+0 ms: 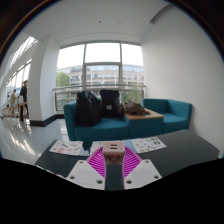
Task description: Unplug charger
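Note:
A small beige, cube-shaped charger (113, 149) sits between the tips of my gripper (113, 156). The two pink pads (97, 163) angle in and press on its two sides, so the gripper is shut on it. The charger is held above a dark table (185, 150). No socket or cable is in view; the part of the charger below the fingertips is hidden.
White printed sheets lie on the dark table, to the left (66, 147) and right (150, 144) of the fingers. Beyond stands a teal sofa (175, 112) with black bags (88, 106) and a wooden tray section (143, 114). Large windows are behind. A person (22, 100) stands far left.

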{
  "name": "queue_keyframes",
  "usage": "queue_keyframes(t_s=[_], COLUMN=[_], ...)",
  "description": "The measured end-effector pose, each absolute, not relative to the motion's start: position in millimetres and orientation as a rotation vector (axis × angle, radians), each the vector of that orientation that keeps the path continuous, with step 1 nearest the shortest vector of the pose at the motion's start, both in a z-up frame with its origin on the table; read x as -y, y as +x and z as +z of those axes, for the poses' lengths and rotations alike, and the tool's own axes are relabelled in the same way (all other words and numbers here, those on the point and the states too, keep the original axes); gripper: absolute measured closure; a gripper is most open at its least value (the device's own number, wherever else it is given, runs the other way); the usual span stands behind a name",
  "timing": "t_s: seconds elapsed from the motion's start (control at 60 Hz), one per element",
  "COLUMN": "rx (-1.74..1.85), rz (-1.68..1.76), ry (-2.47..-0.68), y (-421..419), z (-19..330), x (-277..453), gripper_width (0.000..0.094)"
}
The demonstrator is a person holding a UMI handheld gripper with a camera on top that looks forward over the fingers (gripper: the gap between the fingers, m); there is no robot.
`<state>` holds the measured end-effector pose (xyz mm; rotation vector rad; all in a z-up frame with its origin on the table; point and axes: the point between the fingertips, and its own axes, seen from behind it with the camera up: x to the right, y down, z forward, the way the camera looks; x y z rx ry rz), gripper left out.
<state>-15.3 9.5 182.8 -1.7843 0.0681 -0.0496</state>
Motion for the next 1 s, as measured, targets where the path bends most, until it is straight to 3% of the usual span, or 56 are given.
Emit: queue_keyframes(t_s=[0.217,0.417,0.733,0.833,1.0], rx=[-0.055,-0.111,-0.143,-0.103,-0.094], rz=[-0.064,-0.002,0.009,-0.027,-0.031], ry=[-2.014,-2.106,-2.131,-2.116,-2.041], y=[8.6,11.3,14.9,15.3,12.4], z=[53.9,8.8,9.4,17.3,71.5], x=[6.0,12.4,2.3,-2.2,10.5], gripper_width=[0.0744,0.0723,0.0619,0.0517,0.0379])
